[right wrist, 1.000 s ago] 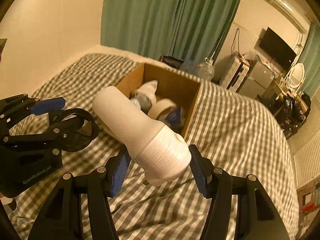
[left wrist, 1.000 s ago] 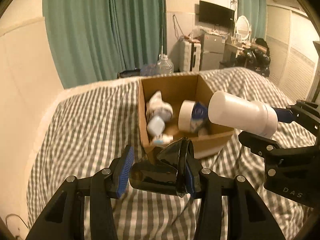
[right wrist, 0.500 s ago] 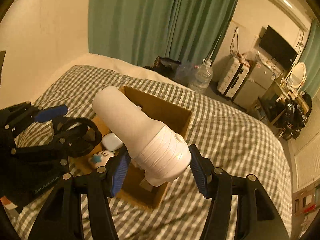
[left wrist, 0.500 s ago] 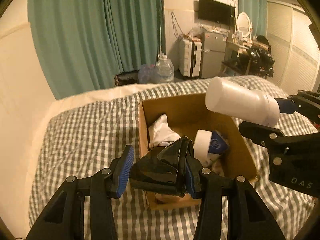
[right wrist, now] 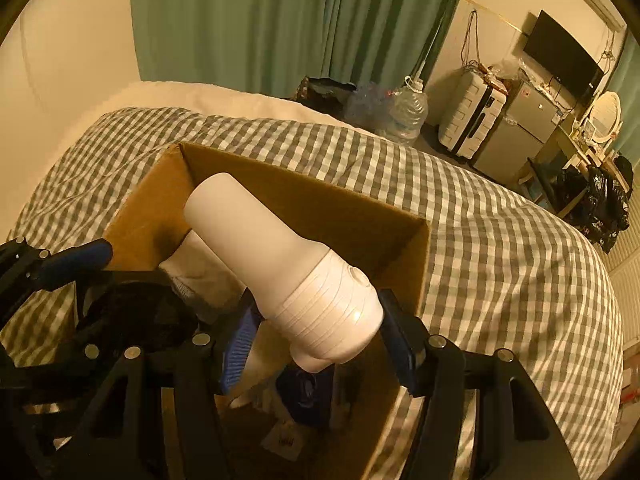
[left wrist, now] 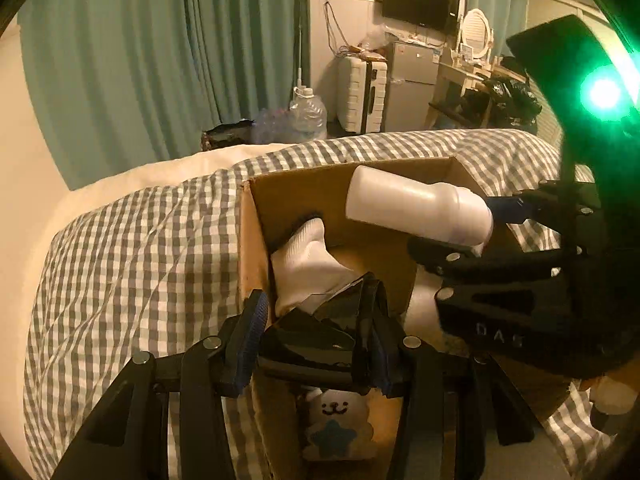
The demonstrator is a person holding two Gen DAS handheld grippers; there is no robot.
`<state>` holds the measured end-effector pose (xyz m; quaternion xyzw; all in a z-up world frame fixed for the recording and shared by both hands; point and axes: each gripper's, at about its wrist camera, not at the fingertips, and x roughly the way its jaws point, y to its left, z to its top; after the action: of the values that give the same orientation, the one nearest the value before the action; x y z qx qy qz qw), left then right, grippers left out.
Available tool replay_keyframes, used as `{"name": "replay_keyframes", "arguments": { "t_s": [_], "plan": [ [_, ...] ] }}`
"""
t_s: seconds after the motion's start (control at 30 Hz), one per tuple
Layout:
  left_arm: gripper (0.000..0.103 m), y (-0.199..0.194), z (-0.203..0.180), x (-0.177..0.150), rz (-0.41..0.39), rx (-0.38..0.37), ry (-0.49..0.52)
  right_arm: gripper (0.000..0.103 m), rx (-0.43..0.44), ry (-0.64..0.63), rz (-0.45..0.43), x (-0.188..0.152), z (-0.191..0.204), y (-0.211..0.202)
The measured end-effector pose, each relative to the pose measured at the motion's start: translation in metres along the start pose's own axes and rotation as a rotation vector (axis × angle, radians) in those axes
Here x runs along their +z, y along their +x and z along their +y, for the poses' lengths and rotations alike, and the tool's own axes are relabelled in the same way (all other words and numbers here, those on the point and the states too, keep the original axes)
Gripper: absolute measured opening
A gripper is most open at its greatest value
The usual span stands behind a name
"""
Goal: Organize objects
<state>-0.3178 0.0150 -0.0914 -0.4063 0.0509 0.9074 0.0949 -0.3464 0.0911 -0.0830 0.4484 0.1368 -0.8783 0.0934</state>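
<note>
An open cardboard box [left wrist: 256, 240] [right wrist: 304, 196] stands on the checked bed. My left gripper [left wrist: 316, 344] is shut on a glossy black object [left wrist: 320, 328] and holds it over the box's near left part. My right gripper [right wrist: 316, 344] is shut on a white bottle [right wrist: 280, 264] by its ribbed cap end and holds it over the box; the bottle also shows in the left wrist view [left wrist: 416, 204]. Inside the box lie a white sock [left wrist: 308, 256], a small white plush with a face [left wrist: 340, 420] and a dark blue item [right wrist: 308, 396].
The grey-and-white checked duvet [right wrist: 500, 248] covers the bed around the box. Green curtains [left wrist: 160, 60] hang behind. A water jug [left wrist: 308, 114], a white suitcase [left wrist: 360, 92] and a small fridge [left wrist: 412, 84] stand on the floor beyond the bed.
Both grippers have moved forward and down over the box, which now fills the lower view. The bottle and the black object are now inside the box's opening.
</note>
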Motion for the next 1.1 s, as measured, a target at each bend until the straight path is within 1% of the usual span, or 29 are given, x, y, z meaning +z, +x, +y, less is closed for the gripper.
{"name": "replay_keyframes", "arguments": {
  "t_s": [0.07, 0.1, 0.17, 0.23, 0.3, 0.33, 0.47, 0.63, 0.7, 0.73, 0.77, 0.87, 1.0, 1.1],
  "plan": [
    [0.047, 0.002, 0.001, 0.001, -0.007, 0.005, 0.000, 0.065, -0.007, 0.006, -0.016, -0.002, -0.001, 0.000],
    [0.049, 0.003, 0.002, 0.001, -0.006, 0.000, -0.008, 0.065, -0.009, 0.015, -0.023, -0.003, -0.003, -0.002],
    [0.053, 0.001, 0.002, 0.001, -0.004, -0.018, -0.019, 0.073, 0.016, 0.029, -0.035, -0.003, -0.004, -0.008],
    [0.071, -0.006, 0.001, 0.000, -0.016, -0.035, -0.024, 0.077, 0.017, 0.048, -0.055, -0.003, -0.008, -0.019],
    [0.084, -0.020, -0.001, 0.002, -0.046, -0.016, -0.030, 0.078, -0.008, 0.055, -0.075, -0.003, -0.012, -0.032],
    [0.087, -0.027, -0.002, 0.003, -0.061, -0.011, -0.029, 0.078, -0.007, 0.060, -0.086, -0.004, -0.015, -0.041],
    [0.092, -0.058, -0.003, 0.010, -0.100, 0.009, -0.035, 0.082, -0.013, 0.094, -0.130, -0.004, -0.029, -0.077],
    [0.097, -0.106, -0.004, 0.013, -0.169, 0.063, -0.031, 0.082, -0.049, 0.114, -0.203, -0.011, -0.043, -0.139],
    [0.098, -0.128, -0.005, 0.015, -0.201, 0.090, -0.032, 0.084, -0.060, 0.118, -0.240, -0.014, -0.046, -0.166],
    [0.098, -0.141, -0.006, 0.015, -0.219, 0.102, -0.031, 0.086, -0.067, 0.123, -0.256, -0.016, -0.048, -0.178],
    [0.098, -0.151, -0.006, 0.016, -0.233, 0.107, -0.030, 0.088, -0.072, 0.129, -0.268, -0.017, -0.049, -0.187],
    [0.099, -0.182, -0.008, 0.017, -0.280, 0.115, -0.028, 0.090, -0.084, 0.139, -0.309, -0.024, -0.050, -0.220],
    [0.101, -0.219, -0.014, 0.017, -0.339, 0.129, -0.018, 0.092, -0.117, 0.137, -0.344, -0.034, -0.050, -0.251],
    [0.102, -0.242, -0.017, 0.009, -0.379, 0.134, -0.024, 0.097, -0.136, 0.145, -0.385, -0.046, -0.047, -0.269]
  ]
}}
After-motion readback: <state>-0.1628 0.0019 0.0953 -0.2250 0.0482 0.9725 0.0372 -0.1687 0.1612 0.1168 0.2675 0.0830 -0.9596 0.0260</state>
